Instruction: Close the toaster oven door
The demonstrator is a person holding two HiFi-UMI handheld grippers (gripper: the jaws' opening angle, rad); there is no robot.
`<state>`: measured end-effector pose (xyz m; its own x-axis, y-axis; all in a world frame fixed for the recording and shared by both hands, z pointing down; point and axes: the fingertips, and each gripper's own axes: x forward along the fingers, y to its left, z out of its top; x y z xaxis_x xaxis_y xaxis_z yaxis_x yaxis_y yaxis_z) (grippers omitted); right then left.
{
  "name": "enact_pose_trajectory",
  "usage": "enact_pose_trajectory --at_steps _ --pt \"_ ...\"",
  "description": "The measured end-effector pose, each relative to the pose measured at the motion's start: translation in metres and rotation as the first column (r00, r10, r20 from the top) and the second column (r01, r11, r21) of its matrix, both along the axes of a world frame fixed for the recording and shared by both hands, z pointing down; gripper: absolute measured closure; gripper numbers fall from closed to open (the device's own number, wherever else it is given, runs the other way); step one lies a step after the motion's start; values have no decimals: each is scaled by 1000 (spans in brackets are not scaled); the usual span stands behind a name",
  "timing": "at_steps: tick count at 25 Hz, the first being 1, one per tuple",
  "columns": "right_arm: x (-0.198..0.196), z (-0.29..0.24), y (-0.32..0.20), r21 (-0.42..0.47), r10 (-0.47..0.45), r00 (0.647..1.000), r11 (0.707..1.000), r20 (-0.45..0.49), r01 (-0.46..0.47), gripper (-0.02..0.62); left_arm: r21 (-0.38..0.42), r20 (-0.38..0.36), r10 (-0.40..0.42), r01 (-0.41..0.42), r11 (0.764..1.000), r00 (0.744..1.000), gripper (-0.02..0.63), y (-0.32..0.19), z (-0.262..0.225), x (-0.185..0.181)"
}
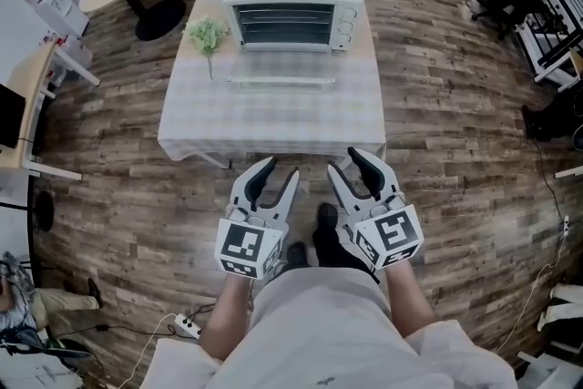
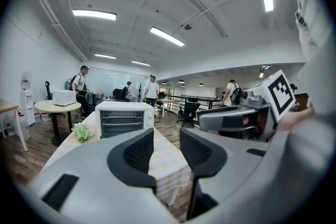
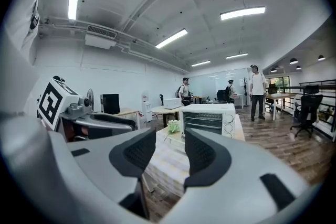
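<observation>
Presently: toaster oven at twelve o'clock on tabletop, door lying open; left claw and right claw, both wide and empty, at six o'clock, probably poised for the approach.

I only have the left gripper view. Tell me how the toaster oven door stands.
Observer: The head view shows the toaster oven door folded fully down over the table, with its handle toward the person.
Operator: Give me both grippers relative to the table.
Observer: The left gripper and right gripper are both short of the table's near edge, over the wood floor.
Operator: Report the right jaws.
Observer: The right gripper view shows them apart with nothing between them.
</observation>
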<state>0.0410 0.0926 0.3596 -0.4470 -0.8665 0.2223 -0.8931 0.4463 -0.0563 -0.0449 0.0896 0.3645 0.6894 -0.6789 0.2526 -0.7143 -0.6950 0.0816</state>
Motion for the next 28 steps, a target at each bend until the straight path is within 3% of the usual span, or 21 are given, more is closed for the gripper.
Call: enact_pose_trajectory --at_steps 5,13,28 --pt "14 0 -35 3 -40 999 999 -1 40 439 -3 16 -13 13 1000 1000 463 -31 -1 16" --pt "29 4 -75 1 -129 992 992 -14 129 440 -11 16 -105 105 994 994 463 -65 0 33" --pt "30 57 -119 -45 -282 943 959 -176 279 445 -15 18 -285 286 958 958 463 -93 13 34"
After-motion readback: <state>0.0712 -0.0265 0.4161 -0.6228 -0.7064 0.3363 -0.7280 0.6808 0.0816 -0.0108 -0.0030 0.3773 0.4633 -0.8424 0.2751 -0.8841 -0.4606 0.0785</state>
